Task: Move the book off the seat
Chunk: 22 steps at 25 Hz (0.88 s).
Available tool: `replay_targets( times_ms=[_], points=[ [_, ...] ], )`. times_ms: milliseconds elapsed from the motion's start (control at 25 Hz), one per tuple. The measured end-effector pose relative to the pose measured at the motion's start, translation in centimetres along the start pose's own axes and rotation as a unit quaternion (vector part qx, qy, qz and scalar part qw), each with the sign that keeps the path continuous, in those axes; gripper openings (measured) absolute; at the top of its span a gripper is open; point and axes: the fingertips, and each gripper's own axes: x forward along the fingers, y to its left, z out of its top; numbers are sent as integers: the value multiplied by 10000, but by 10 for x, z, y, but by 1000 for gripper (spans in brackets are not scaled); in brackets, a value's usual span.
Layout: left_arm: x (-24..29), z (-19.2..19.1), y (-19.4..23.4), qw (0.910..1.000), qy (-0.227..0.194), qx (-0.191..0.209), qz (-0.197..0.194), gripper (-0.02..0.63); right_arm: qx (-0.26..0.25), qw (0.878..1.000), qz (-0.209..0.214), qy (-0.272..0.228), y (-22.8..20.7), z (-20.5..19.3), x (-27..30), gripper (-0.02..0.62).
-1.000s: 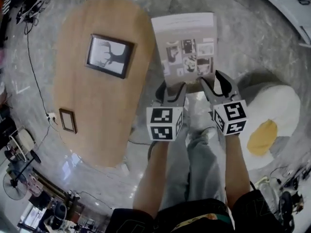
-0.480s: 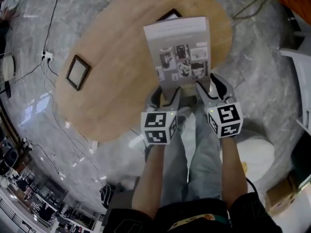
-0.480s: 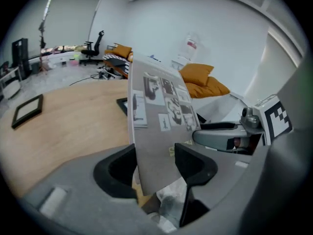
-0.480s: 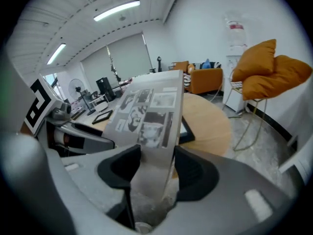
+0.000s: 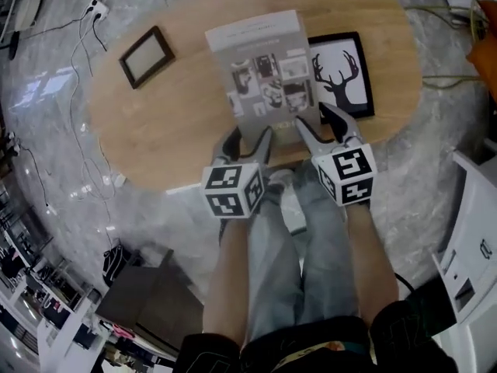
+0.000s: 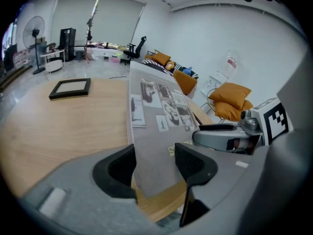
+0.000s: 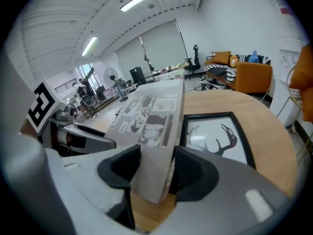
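Note:
The grey book (image 5: 264, 72), its cover printed with small black-and-white pictures, is held flat over the oval wooden table (image 5: 178, 123). My left gripper (image 5: 247, 142) is shut on the book's near left corner and my right gripper (image 5: 320, 127) on its near right corner. In the left gripper view the book (image 6: 156, 111) runs out from between the dark jaws of the left gripper (image 6: 154, 168), with the right gripper (image 6: 230, 136) alongside. In the right gripper view the book's thick edge (image 7: 146, 116) fills the gap in the right gripper (image 7: 156, 168). I cannot tell whether the book touches the table.
A black-framed deer picture (image 5: 342, 72) lies on the table just right of the book, and a small dark frame (image 5: 146, 55) at the far left. Cables (image 5: 78, 29) cross the marble floor. White furniture (image 5: 470, 247) stands right, a dark box (image 5: 147, 301) lower left. Orange seats (image 6: 232, 94) behind.
The person has turned. The book, held by both grippers throughout, has gone from over the floor beside a white beanbag to over the wooden table.

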Motion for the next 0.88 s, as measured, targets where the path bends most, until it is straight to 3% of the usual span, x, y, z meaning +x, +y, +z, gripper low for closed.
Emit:
replay_targets(
  times_ms=[200, 520, 760, 880],
  points=[
    [-2, -3, 22, 9992, -26, -203, 353, 252, -311, 9986, 252, 338, 12, 3, 22, 218],
    [8, -12, 48, 9977, 89, -671, 76, 264, -363, 9970, 294, 612, 22, 1, 48, 219],
    [0, -7, 53, 9991, -58, -170, 373, 284, -645, 9960, 79, 613, 22, 0, 42, 219],
    [-14, 9, 48, 9989, -360, -183, 220, 257, -657, 9963, -35, 546, 21, 10, 33, 219]
  ],
)
